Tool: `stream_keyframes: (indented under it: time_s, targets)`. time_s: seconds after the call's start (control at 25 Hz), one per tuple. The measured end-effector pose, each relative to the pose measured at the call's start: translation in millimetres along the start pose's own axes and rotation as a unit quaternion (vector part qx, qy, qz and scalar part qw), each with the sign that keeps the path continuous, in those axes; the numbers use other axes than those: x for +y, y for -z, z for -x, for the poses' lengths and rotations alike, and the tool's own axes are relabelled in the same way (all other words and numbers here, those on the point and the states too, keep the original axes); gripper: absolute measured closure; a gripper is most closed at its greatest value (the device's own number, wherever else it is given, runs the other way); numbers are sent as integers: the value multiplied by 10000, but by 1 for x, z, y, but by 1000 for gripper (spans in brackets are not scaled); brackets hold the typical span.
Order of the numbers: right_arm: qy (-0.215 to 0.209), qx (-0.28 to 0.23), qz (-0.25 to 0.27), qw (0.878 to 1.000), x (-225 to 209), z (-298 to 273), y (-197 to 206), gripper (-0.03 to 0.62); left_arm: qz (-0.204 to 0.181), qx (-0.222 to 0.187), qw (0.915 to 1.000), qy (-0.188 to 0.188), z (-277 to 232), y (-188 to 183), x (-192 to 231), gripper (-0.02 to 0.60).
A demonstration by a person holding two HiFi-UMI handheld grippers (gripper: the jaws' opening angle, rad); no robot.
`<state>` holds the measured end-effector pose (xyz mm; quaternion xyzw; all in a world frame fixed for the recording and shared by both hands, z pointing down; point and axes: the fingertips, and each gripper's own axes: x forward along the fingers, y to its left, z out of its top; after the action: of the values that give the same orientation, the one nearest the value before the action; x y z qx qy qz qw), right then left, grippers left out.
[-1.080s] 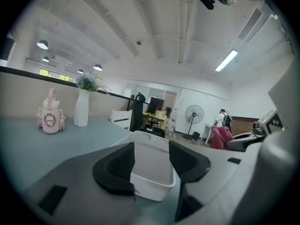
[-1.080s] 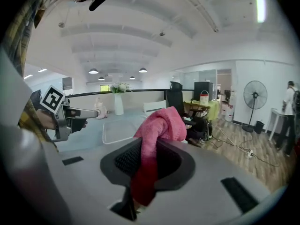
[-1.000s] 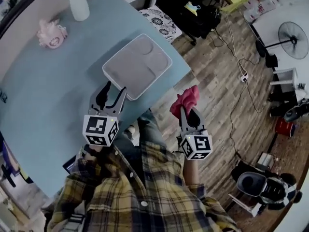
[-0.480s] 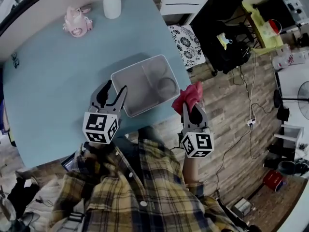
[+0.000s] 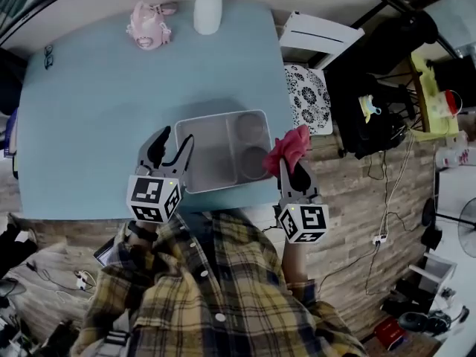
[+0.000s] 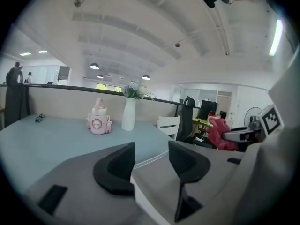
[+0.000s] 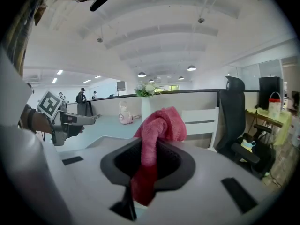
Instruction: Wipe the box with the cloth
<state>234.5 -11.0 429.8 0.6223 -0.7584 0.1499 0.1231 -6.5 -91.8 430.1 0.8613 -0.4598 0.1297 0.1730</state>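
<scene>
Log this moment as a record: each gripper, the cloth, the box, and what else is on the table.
left gripper: jaws apart, empty, by the box's left side
right gripper: shut on the cloth
cloth: pink-red, bunched, at the box's right edge; contact unclear
box: grey, open, with compartments, near the table's front edge
table: blue; white vase and pink item at the far edge

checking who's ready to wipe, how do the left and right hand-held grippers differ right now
The left hand-held gripper has its jaws apart and empty; the right hand-held gripper is shut on the crumpled pink cloth. The left one sits by the left end of the grey rectangular plastic box; the right one by its right end. Both point forward.
</scene>
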Motion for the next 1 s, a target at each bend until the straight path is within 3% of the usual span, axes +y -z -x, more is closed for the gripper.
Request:
stream_keyframes:
  time_s: [0.2,0.44,0.64,1.0]
  targets:
    - [-547,61,241,9982,-5,-25,-5,525,159,-4,9990,-407,8,9,0,365]
    - [-890,102,402,9952,10,-43,-11,525,349,52,9973,-644,28,23,9,374]
    - [-1105,178,532,9923,36,-53,-14,525,472,105,9972,-562,35,32,14,379]
    - [-1089,272,626,9917,54,-55,-15,525,632,210,9972,-351,35,46,15,383]
